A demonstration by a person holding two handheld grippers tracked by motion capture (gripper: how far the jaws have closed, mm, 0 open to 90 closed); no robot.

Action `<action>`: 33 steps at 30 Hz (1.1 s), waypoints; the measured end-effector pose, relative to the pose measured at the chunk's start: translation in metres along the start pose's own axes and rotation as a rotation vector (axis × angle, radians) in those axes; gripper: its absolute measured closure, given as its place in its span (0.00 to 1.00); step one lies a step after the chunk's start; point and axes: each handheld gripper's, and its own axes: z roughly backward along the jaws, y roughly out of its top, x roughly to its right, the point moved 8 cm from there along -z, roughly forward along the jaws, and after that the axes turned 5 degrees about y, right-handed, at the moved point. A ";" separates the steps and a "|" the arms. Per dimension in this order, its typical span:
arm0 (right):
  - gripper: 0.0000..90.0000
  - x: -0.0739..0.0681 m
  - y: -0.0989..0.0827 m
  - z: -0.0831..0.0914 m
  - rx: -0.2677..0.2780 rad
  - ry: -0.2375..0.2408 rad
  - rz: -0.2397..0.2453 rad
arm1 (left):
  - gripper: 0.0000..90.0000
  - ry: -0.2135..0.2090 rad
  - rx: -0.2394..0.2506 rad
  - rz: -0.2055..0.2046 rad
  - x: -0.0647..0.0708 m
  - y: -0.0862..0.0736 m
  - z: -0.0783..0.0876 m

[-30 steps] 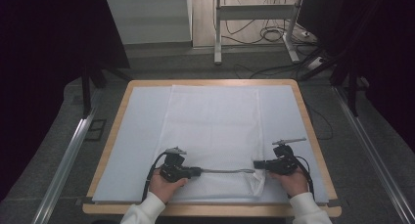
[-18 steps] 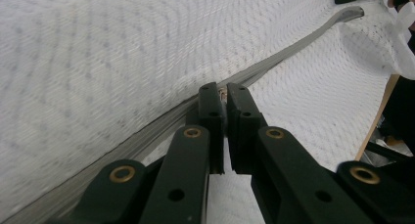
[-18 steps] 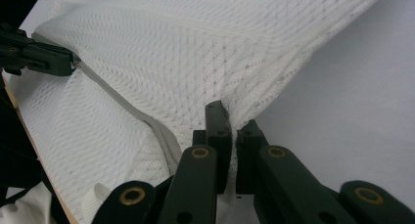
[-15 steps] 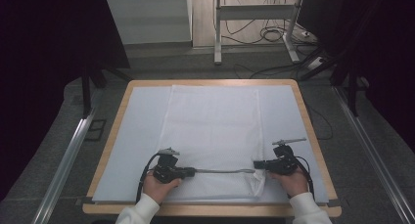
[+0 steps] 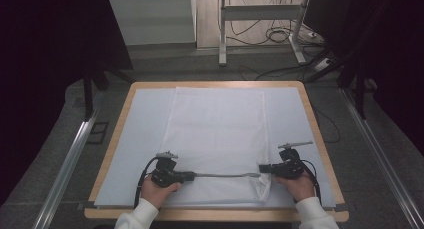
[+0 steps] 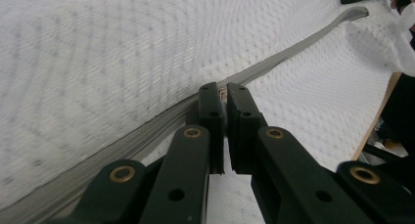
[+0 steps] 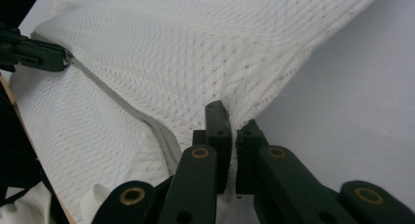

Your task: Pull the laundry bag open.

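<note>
White mesh laundry bag flat on table, near edge. Left gripper pinches zipper pull; right gripper clamps bag corner. Zipper probably fully run.

White mesh bag flat on table; grey zipper apparently half-open.
</note>
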 end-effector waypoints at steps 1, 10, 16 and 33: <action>0.97 0.000 0.000 0.000 -0.001 -0.001 0.001 | 0.96 -0.003 0.000 0.003 0.000 0.000 0.000; 0.97 0.000 0.000 0.000 0.001 0.001 -0.001 | 0.97 0.010 0.006 0.015 -0.007 -0.003 0.008; 0.97 0.000 0.000 0.001 0.003 0.002 0.001 | 0.96 0.008 0.012 0.021 -0.010 -0.003 0.012; 0.97 0.000 0.000 0.001 0.003 0.004 0.000 | 0.96 0.028 0.018 0.034 -0.023 -0.009 0.025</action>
